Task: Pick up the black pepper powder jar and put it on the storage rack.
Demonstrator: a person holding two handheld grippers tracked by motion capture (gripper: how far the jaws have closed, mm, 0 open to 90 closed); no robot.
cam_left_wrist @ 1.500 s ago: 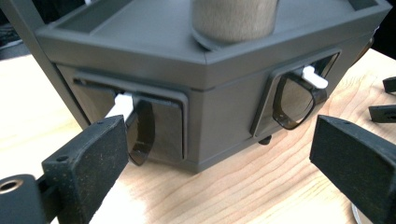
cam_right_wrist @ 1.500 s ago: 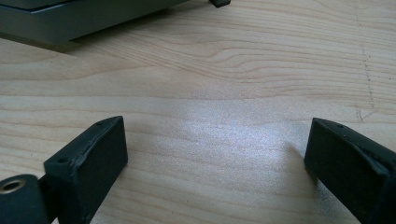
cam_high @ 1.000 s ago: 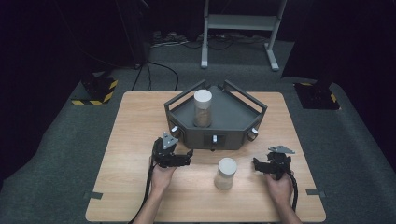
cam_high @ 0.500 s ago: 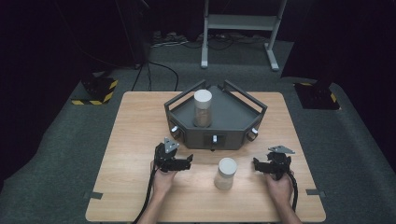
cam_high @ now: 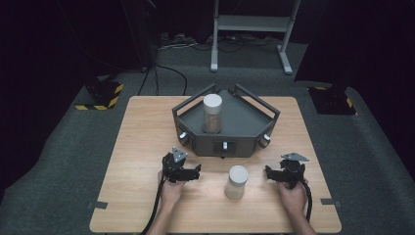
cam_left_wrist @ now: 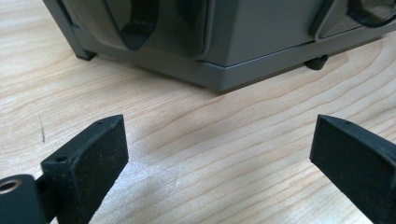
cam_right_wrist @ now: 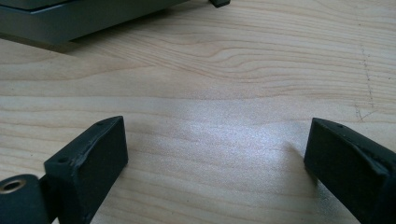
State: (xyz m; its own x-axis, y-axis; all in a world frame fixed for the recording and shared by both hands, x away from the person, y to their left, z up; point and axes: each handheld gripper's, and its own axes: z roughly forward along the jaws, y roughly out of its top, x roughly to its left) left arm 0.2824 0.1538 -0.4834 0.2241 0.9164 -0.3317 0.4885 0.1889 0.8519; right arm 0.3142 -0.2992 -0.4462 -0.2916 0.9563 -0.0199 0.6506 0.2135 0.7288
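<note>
On the worktop, a white-capped jar stands upright between the two hand-held grippers, touching neither. The left hand-held gripper and the right hand-held gripper are both released, jaws wide over bare wood. A second jar stands in the grey tray.

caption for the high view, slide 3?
Both open claws, left and right, flank a white-lidded jar before a grey tray holding another.
</note>
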